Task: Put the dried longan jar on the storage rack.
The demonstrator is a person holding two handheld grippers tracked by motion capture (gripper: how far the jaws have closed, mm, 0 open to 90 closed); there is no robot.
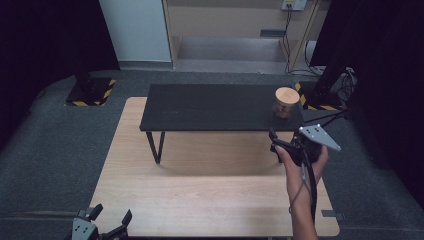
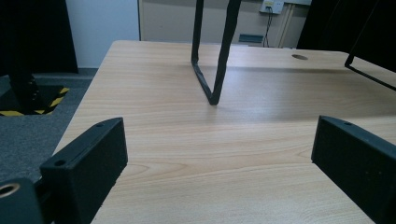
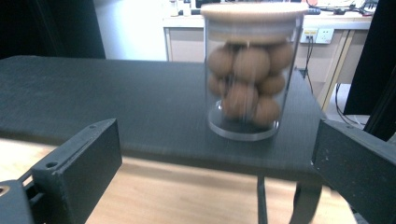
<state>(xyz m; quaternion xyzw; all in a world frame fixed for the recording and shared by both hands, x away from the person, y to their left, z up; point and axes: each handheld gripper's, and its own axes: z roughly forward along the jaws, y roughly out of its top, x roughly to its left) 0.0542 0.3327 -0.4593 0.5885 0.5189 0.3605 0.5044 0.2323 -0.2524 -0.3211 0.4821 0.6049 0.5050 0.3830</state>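
Observation:
A clear jar (image 1: 286, 103) with a wooden lid, holding several brown balls, stands on the right end of a low black shelf (image 1: 210, 107). In the right gripper view the jar (image 3: 250, 70) is upright just beyond the open jaws, apart from them. A hand holds my right gripper (image 1: 274, 141) just in front of the shelf edge, a little below the jar; it is open and empty. At the table's near left corner my left gripper (image 1: 111, 217) is open over bare wood (image 2: 215, 154), with nothing between its jaws.
The black shelf stands on thin metal legs (image 2: 212, 51) on a light wooden table (image 1: 200, 200). Grey carpet surrounds the table. Dark stands with yellow-black striped bases (image 1: 92, 92) sit at the far left and far right. A cable trails from the right gripper.

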